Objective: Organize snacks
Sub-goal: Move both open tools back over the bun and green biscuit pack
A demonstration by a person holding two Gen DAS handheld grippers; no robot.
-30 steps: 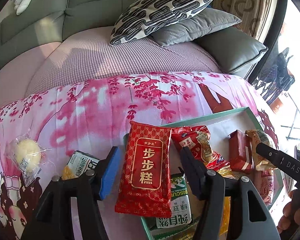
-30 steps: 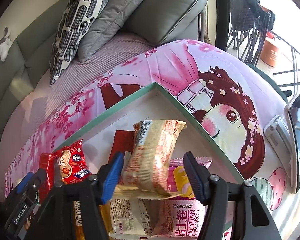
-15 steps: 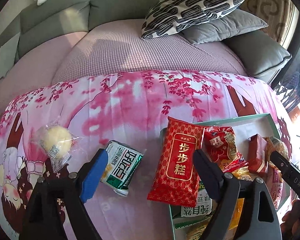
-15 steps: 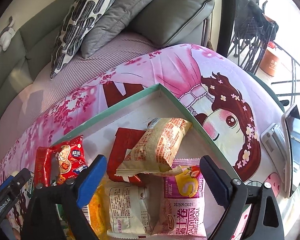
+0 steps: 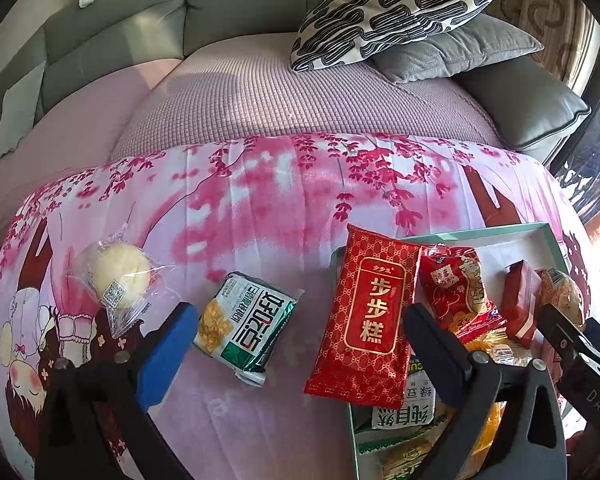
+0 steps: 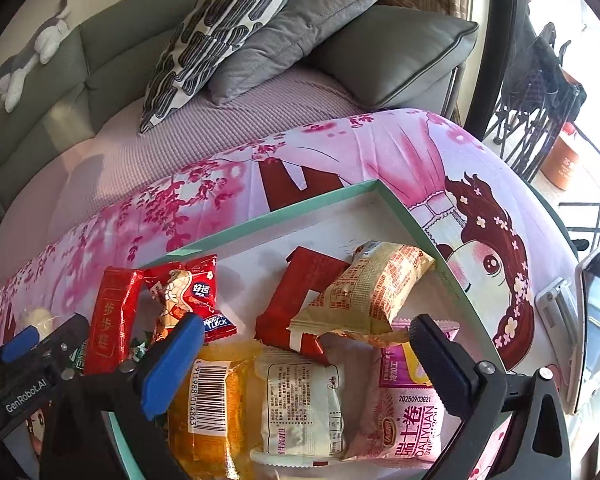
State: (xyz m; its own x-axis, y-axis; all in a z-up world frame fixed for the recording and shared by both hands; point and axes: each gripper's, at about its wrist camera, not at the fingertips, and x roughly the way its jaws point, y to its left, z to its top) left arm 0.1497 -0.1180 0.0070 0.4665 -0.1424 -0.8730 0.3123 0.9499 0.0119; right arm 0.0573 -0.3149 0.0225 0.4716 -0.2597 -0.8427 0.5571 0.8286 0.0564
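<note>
L tongs: left tongs [image 5: 300, 344] spread wide, jaws just been opening; nothing pinched. Blue pad on one finger, black on the other.
Between L fingers: red foil packet w/ gold lattice & Chinese label [image 5: 370, 320] lies free, top end propped on tray's near-left corner, lower end hanging over the rim; touched by neither pad.
Green pack: green-and-white foil snack pack [image 5: 247, 328] flat on the cloth, just beside the blue pad, outside the tray.
Bun: round pale bun in clear wrapper [image 5: 116, 276] further left on the cloth, well apart from tray.
R tongs: right tongs [image 6: 304, 344] also spread wide, jaws just been opening; grip nothing.
Beige pack: beige crinkled snack pack w/ red print [image 6: 368, 292] lies loose in tray, tilted, resting on flat dark-red packet [image 6: 300, 292] and touching pink swiss-roll pack [image 6: 408, 412].
Tray: shallow white tray w/ mint-green rim [image 6: 284, 212] on the worktop, which is covered w/ pink cherry-blossom cartoon cloth [image 5: 260, 184].
Also in tray: orange-yellow pack w/ barcode [image 6: 208, 408], white printed pack [image 6: 300, 404], small red cartoon candy bag [image 6: 188, 292] near left rim.
Behind: grey sofa w/ black-and-white patterned cushion [image 5: 396, 8].
</note>
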